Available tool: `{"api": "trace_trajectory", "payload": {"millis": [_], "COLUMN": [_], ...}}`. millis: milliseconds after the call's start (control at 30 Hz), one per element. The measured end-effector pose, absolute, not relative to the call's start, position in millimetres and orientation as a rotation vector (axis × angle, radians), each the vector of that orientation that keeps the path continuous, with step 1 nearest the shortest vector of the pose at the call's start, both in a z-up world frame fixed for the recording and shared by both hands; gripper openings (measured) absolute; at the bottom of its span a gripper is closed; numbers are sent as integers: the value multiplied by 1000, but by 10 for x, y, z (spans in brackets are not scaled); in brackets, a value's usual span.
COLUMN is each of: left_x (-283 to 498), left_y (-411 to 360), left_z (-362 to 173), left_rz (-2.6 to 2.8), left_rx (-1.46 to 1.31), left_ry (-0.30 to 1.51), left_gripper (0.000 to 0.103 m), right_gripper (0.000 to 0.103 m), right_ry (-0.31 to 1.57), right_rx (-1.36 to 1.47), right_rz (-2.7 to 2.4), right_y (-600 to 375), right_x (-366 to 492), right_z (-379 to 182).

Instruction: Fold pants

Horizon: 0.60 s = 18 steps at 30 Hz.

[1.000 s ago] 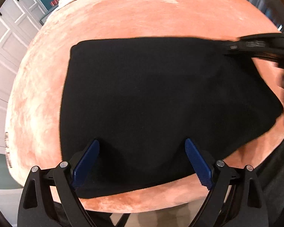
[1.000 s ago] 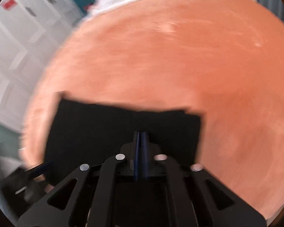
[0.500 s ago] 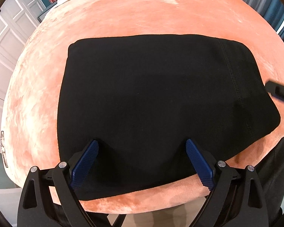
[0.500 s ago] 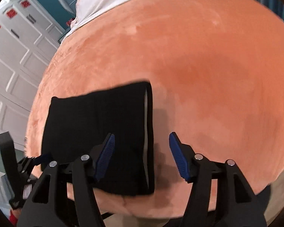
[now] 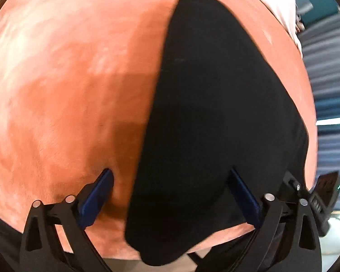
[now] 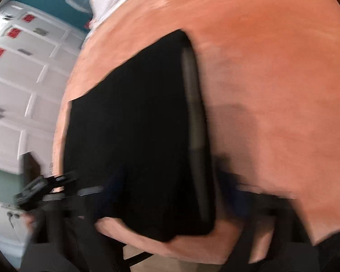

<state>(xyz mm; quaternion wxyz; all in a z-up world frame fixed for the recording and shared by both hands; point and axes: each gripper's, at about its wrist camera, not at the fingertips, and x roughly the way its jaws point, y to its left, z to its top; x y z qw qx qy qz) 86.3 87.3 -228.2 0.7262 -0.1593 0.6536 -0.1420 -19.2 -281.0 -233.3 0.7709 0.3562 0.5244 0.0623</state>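
1. Left tongs (image 5: 170,195) straddle the near left edge of the folded black pants (image 5: 215,124), jaws apart and closing, one pad on the orange blanket (image 5: 68,79).
2. Right tongs (image 6: 165,197), shut a second ago, now stand apart over the pants' near right edge and are closing; blur hides any contact.
3. Earlier the left tongs sat over the pants' middle; the view has swung.

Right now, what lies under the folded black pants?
The folded black pants lie on an orange plush cover, which shows all around them. Whatever is directly beneath the fabric is covered and cannot be seen.
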Motion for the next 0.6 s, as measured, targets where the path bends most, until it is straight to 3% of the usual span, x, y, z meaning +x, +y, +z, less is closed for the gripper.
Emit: {"api": "trace_trajectory", "payload": {"millis": [33,67,100,267,500,600], "left_x": [856,863,870,928,1530,1942], "left_y": [824,816,794,784,783,642], "left_z": [-2192,-2115,-1969,-1059,715,1199], "left_rz": [-364,-349,-365,-476,-612,-620], "left_rx": [-378,-378,-366,-383,-306,-273], "left_ry": [1446,1447,1428,1286,906,758], "left_gripper": [43,30,27,22,21,23], "right_gripper": [35,34,33,31,31,32], "right_ry": [1141,1141,1134,1026,702,557], "right_rx": [769,757,732,722,611,542], "right_rz": [143,138,130,174,303,326], "right_y": [-2790,-2776,-2743,-2674,-2733,-2818], "right_x": [-176,-175,-189,-263,147,645], "right_z": [-2286,-2237,-2127,-1510,101,651]}}
